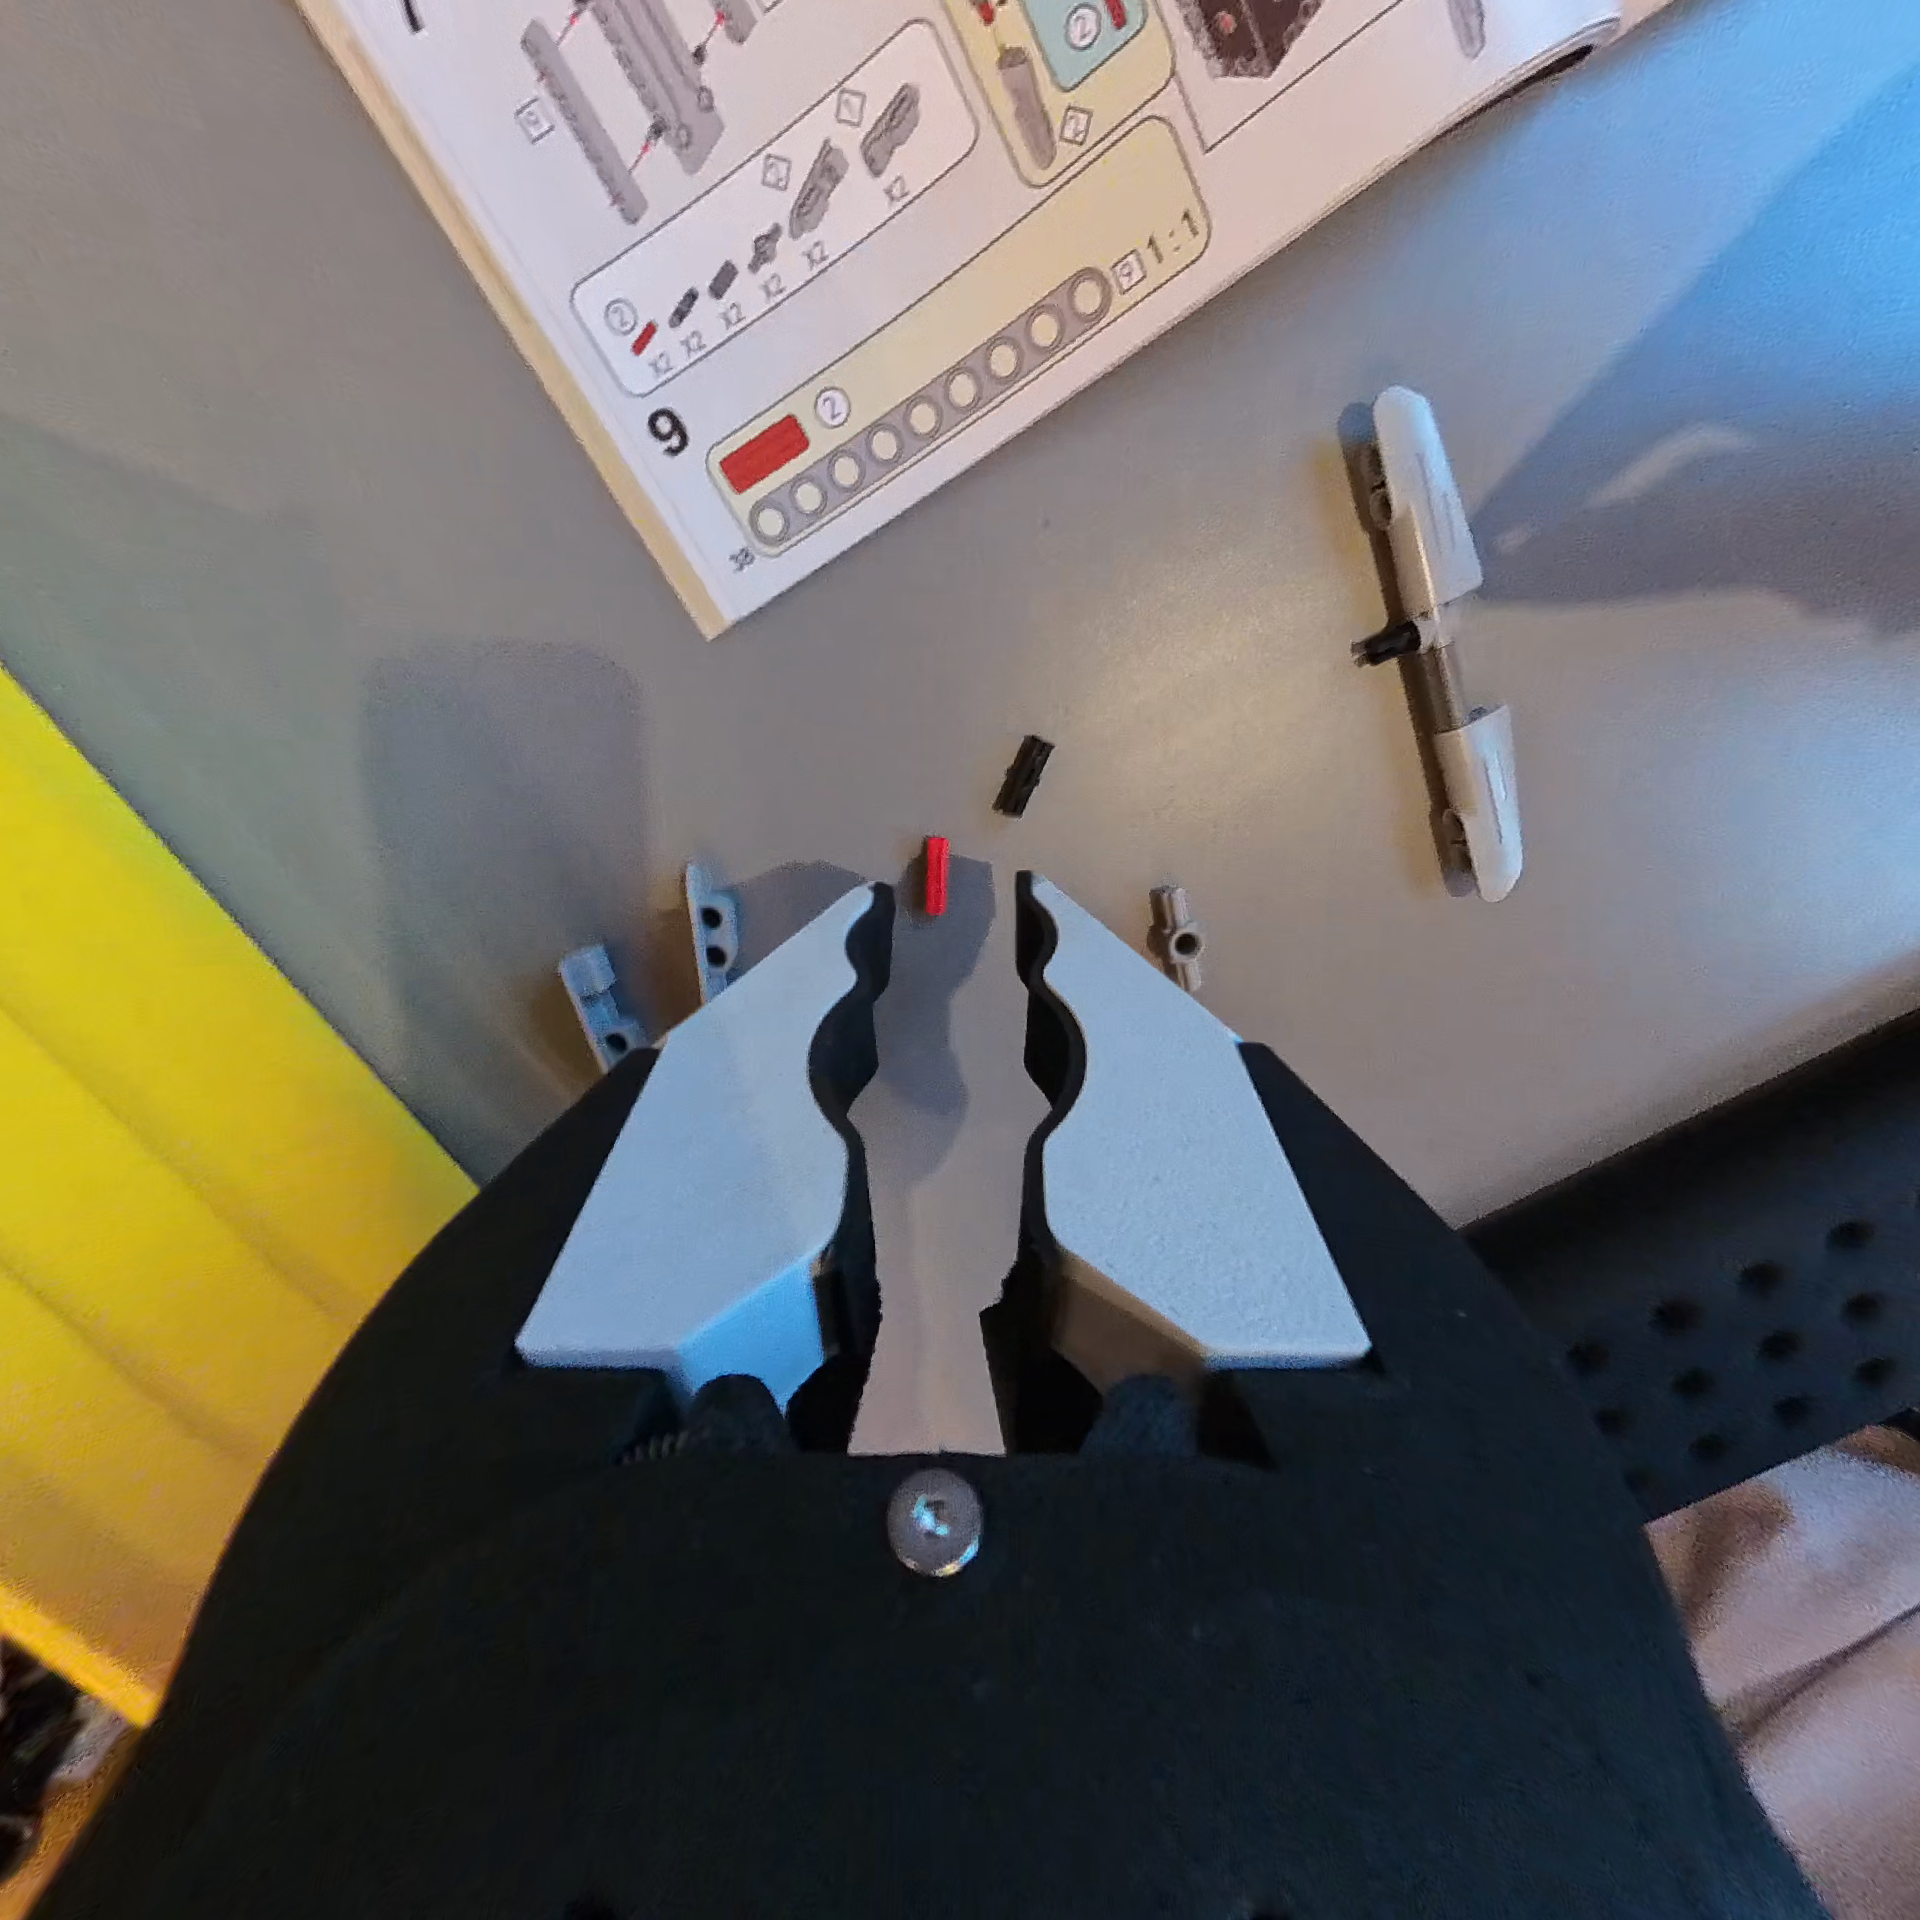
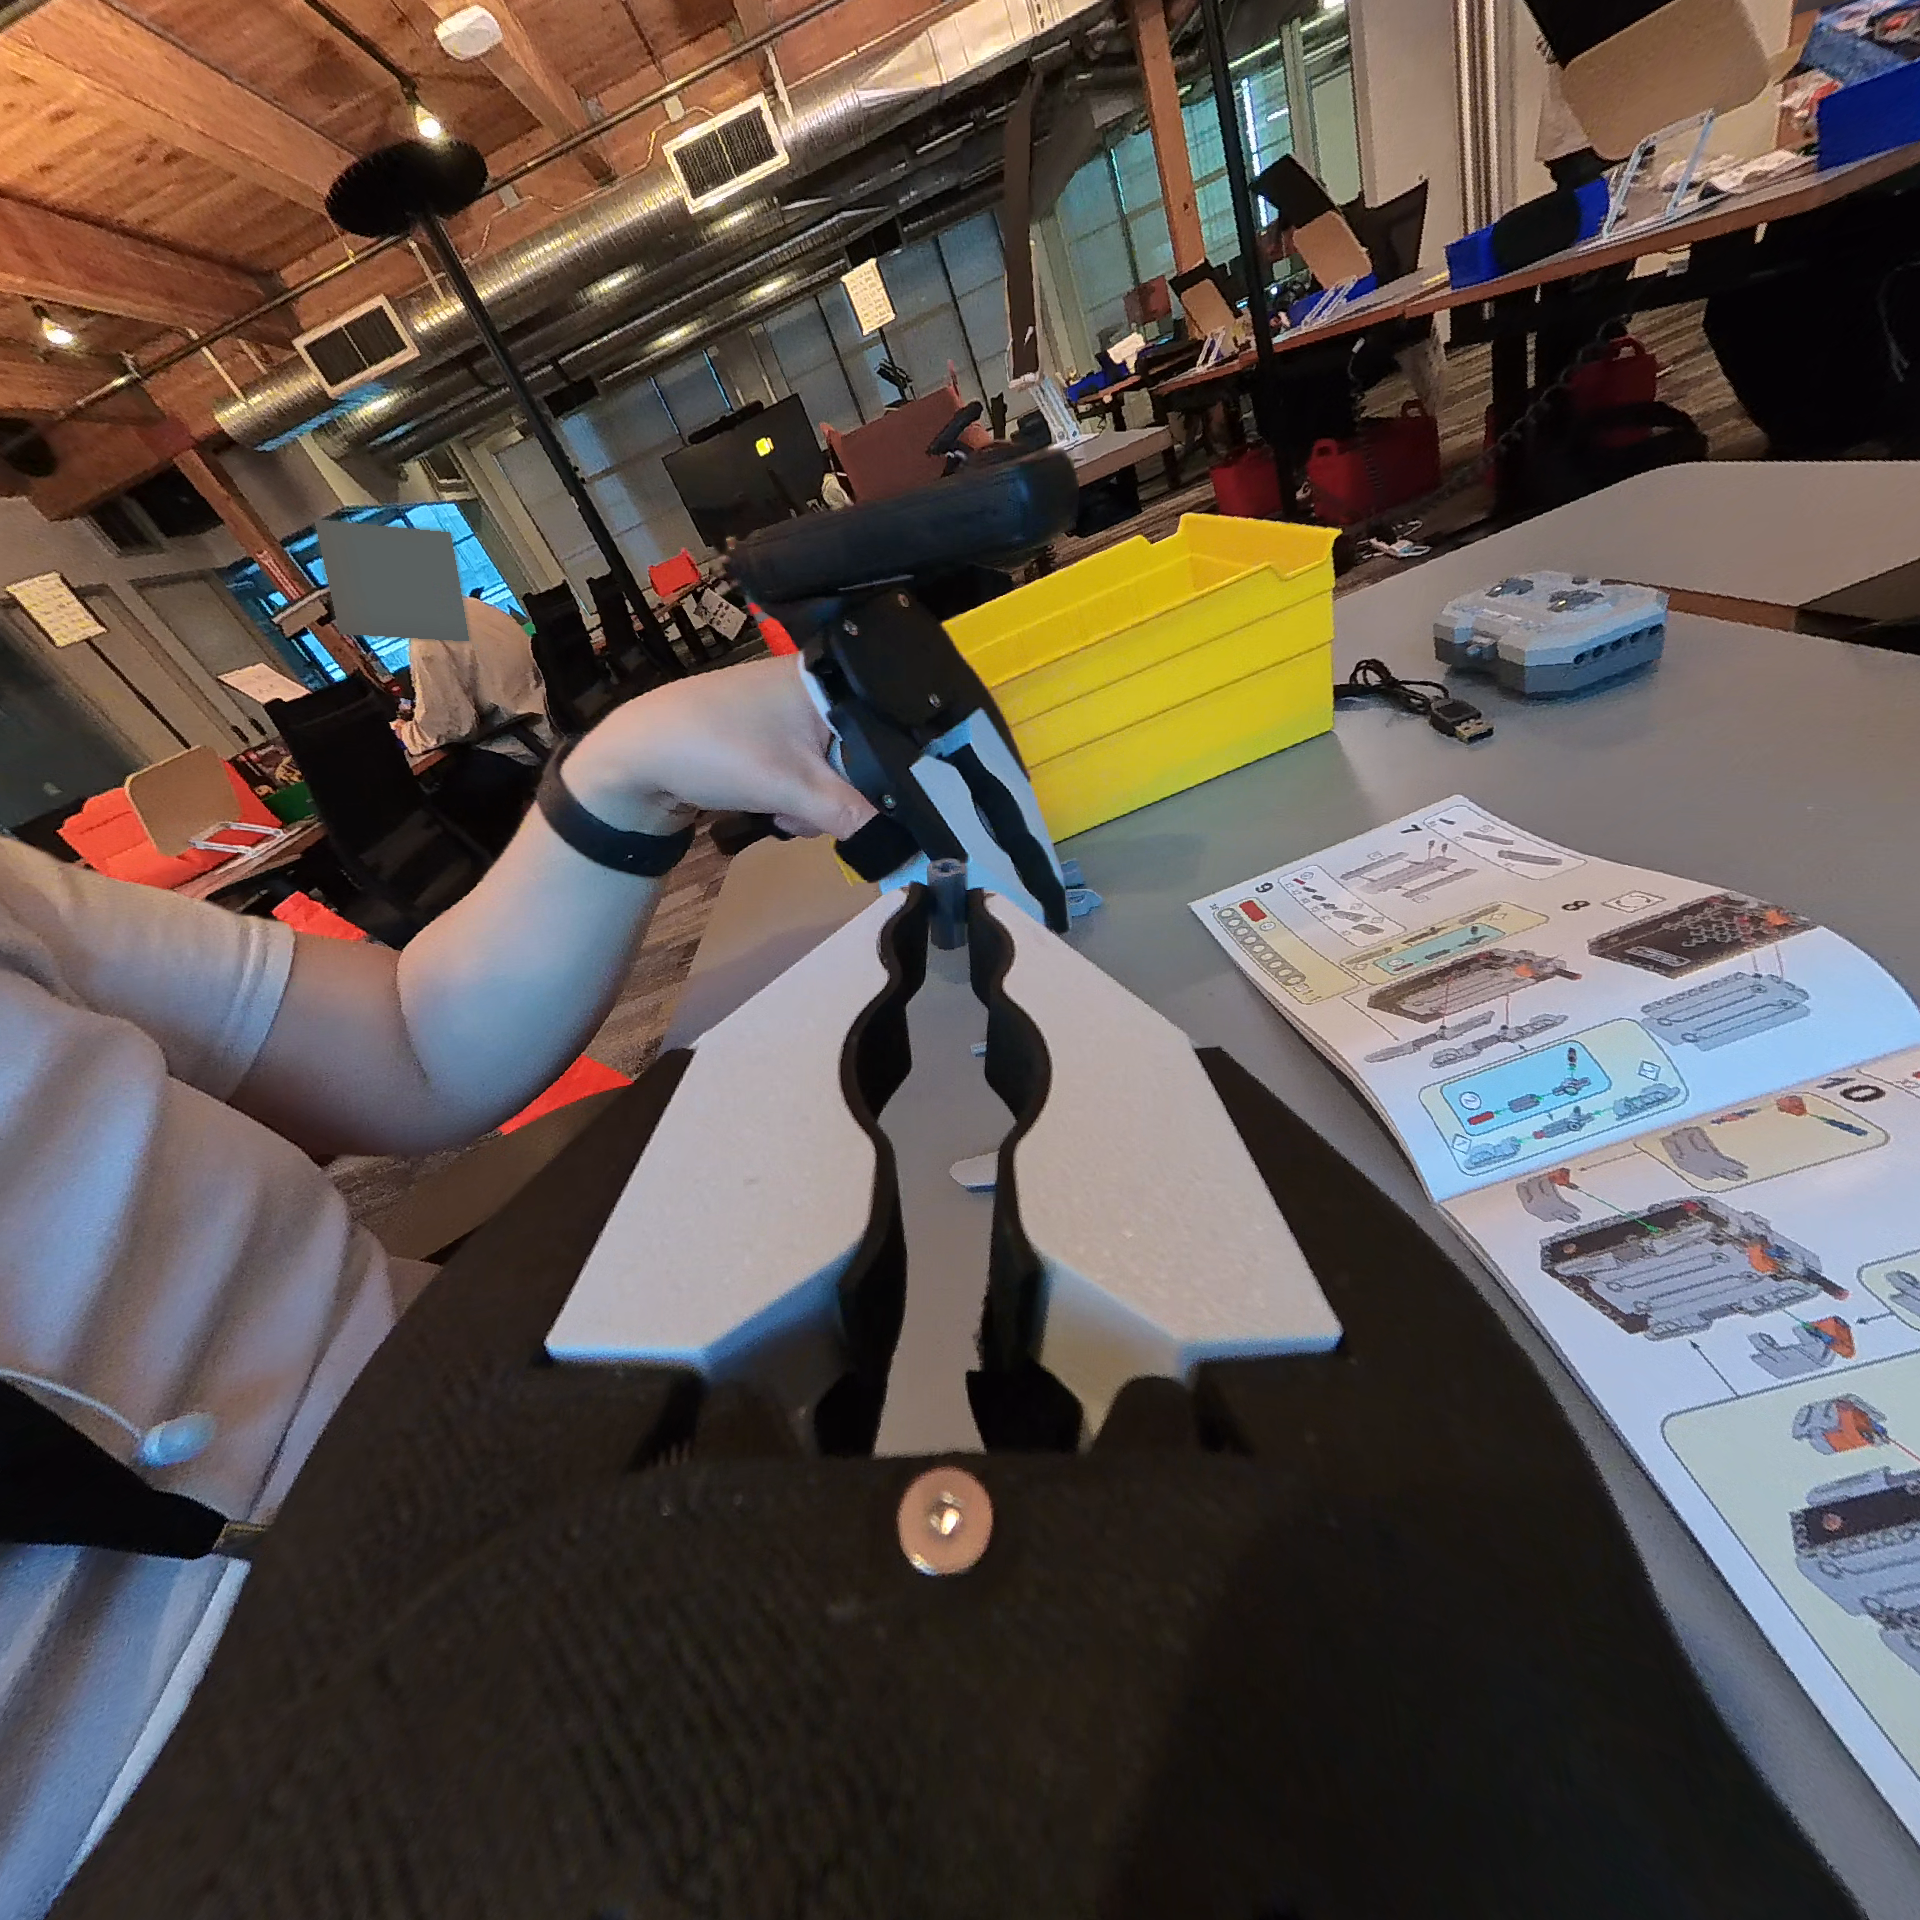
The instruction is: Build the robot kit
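Observation:
My left gripper (image 1: 954,891) is open and points down at the grey table (image 1: 1195,727). A small red pin (image 1: 935,876) lies on the table right between its fingertips. A black pin (image 1: 1023,774) lies just beyond, and a small grey connector (image 1: 1177,935) lies to the right of the tips. My right gripper (image 2: 948,906) is shut on a small dark grey connector piece (image 2: 945,902), held upright at its tips above the table. The left gripper (image 2: 1013,883) also shows in the right wrist view, held in a hand just behind that piece.
An open instruction booklet (image 1: 883,260) lies beyond the pins. A grey beam with white panels (image 1: 1434,644) lies to the right. Two grey pieces (image 1: 712,930) lie left of the fingers. A yellow bin (image 2: 1164,665), a grey hub (image 2: 1548,634) and a USB cable (image 2: 1423,707) sit farther off. The tips of one gripper are about 20 centimetres away from the tips of the other.

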`<state>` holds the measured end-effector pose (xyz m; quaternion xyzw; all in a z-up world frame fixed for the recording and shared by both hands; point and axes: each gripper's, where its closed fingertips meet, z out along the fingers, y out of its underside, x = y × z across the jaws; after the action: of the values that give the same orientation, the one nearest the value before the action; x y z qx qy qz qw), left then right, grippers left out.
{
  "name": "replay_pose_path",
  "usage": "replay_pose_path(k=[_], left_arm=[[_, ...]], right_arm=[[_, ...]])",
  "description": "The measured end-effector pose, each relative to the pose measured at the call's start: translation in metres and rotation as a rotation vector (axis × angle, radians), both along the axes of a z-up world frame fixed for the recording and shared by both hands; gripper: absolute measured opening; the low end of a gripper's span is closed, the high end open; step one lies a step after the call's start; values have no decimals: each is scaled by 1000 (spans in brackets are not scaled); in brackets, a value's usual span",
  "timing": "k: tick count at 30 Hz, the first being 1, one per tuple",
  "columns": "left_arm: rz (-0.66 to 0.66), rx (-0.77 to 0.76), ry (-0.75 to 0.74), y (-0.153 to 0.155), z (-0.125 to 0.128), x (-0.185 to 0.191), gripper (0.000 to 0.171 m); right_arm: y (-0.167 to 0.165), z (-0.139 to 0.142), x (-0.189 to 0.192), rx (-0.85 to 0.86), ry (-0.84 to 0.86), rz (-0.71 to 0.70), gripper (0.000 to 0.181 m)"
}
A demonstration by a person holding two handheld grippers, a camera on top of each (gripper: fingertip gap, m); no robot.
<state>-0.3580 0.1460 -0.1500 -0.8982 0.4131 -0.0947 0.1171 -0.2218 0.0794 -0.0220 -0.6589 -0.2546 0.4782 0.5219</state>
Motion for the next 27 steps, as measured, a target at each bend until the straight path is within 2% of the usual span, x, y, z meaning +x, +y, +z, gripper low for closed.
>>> replay_pose_path(k=[4,16,23,27], left_arm=[[-17,-12,60,4,-6,-2,18],[-42,-31,102,3,-13,-2,16],[-37,-38,95,3,-15,-3,2],[-34,-33,65,1,-11,-3,1]], right_arm=[[0,2,3,6,3,-3,5],[-3,5,1,11,-2,9,6],[-3,2,0,6,-12,13,6],[-3,2,1,9,-13,8,5]])
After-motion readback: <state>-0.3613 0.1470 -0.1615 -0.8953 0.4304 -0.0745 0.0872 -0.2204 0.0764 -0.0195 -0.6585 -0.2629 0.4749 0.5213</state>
